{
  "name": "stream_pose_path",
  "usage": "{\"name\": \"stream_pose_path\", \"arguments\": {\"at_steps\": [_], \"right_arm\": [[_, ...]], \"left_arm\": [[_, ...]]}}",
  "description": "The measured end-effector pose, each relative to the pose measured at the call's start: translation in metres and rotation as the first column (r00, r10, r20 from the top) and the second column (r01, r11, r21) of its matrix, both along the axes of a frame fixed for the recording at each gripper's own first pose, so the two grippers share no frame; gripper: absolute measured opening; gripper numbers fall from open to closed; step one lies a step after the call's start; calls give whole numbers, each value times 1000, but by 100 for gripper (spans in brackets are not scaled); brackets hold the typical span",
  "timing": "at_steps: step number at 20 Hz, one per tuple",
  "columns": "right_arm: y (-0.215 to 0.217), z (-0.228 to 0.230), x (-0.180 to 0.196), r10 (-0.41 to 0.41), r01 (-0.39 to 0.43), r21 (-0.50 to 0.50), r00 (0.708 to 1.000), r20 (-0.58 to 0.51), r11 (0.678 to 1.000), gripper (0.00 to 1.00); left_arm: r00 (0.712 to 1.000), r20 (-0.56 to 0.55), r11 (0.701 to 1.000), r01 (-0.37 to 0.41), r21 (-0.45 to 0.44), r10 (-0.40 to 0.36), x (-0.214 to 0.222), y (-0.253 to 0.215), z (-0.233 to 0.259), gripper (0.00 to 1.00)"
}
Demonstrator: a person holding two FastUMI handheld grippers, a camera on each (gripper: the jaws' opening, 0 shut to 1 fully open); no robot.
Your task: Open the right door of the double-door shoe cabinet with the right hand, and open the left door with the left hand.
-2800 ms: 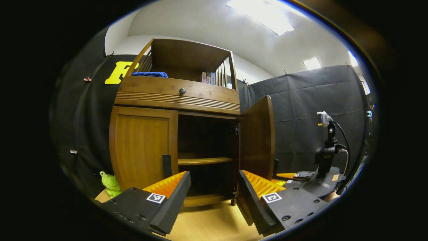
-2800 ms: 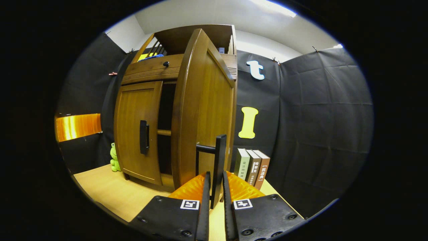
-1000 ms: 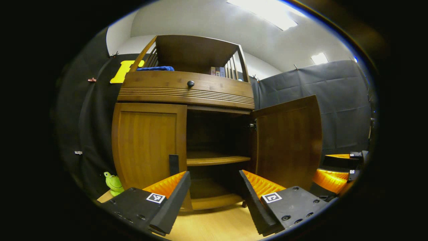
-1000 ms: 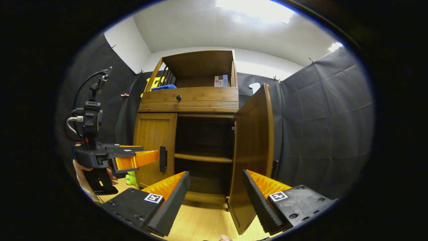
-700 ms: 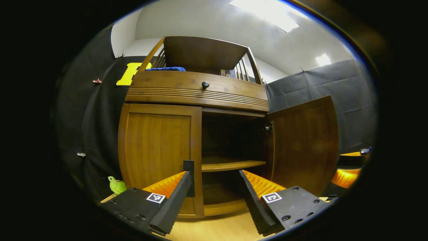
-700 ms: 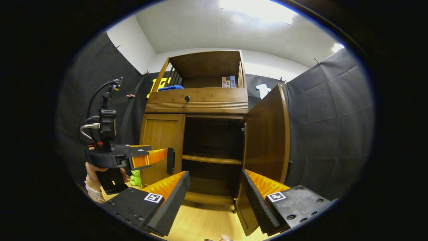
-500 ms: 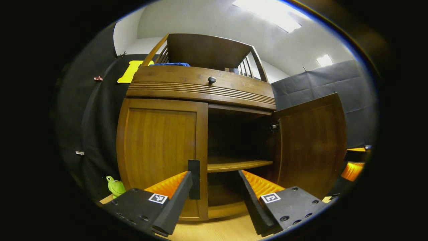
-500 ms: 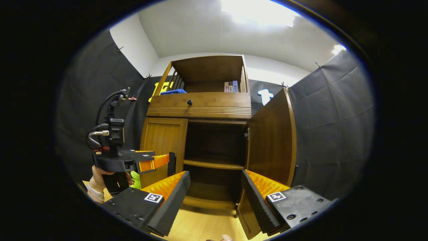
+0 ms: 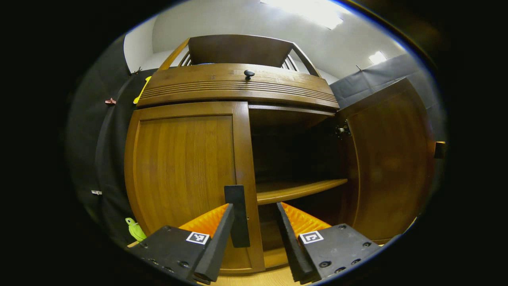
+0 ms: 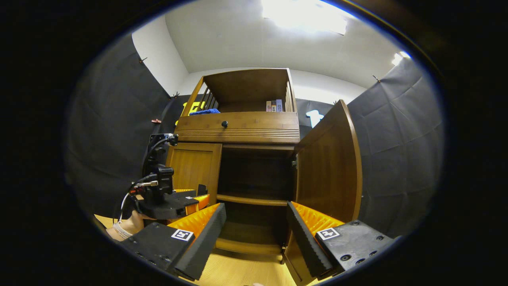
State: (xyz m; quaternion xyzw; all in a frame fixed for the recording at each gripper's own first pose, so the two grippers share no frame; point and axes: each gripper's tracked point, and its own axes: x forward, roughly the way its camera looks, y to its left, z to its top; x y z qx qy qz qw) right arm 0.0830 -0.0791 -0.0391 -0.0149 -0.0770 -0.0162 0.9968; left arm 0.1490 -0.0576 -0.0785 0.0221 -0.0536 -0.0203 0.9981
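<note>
With the right door (image 10: 327,167) open, my left tool (image 9: 252,222) gapes around the left door's handle (image 9: 237,216); next I clench and pull, my right tool (image 10: 256,226) idling unclenched.

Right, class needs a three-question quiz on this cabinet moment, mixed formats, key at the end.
1. True or false: the right door is open.
2. The left tongs are: A) shut on the handle, B) open with the handle between the fingers, C) far from the left door.
3. Fill in: the right tongs are ____.

Key: 1 true; 2 B; 3 open.
</note>
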Motion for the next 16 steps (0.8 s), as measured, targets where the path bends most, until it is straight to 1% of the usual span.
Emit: {"name": "stream_pose_path", "arguments": {"at_steps": [2, 3, 4, 6, 7, 8, 9, 11, 13, 14, 15, 16], "right_arm": [[-4, -6, 3, -3, 4, 17, 1000, -11, 1000, 97], [-6, -9, 5, -5, 5, 26, 1000, -15, 1000, 99], [-9, -11, 6, -9, 10, 31, 1000, -15, 999, 99], [-13, -13, 11, -19, 19, 40, 1000, -10, 999, 99], [-13, -13, 14, -20, 20, 44, 1000, -9, 999, 99], [-13, -15, 16, -18, 19, 48, 1000, -10, 999, 97], [-14, -17, 17, -17, 18, 51, 1000, -12, 999, 97], [-16, -23, 21, -20, 21, 56, 1000, -21, 998, 99], [-17, -29, 22, -23, 25, 57, 999, -38, 998, 99], [-17, -31, 22, -25, 28, 56, 999, -45, 998, 95], [-18, -32, 23, -28, 31, 53, 998, -51, 998, 97], [-19, -34, 24, -31, 34, 52, 998, -57, 998, 95]], "left_arm": [[1000, -24, 1000, -18, -25, 18, 15, 7, -9, 67], [1000, -3, 999, -27, -23, 27, 19, 12, -5, 66], [999, 37, 999, -30, -19, 31, 12, 11, 7, 65], [995, 67, 998, -68, -15, 69, 13, 21, 12, 55], [996, 59, 997, -68, -26, 70, 17, 21, 10, 51], [998, 38, 997, -54, -45, 56, 19, 19, 7, 51], [999, 18, 997, -46, -59, 47, 22, 19, 2, 50], [999, -23, 996, -48, -69, 46, 31, 20, -10, 53], [996, -68, 996, -54, -70, 49, 40, 22, -24, 52], [996, -80, 996, -55, -71, 50, 42, 22, -27, 52], [995, -82, 995, -67, -69, 61, 43, 23, -29, 51], [994, -80, 995, -74, -60, 69, 43, 25, -28, 48]]}}
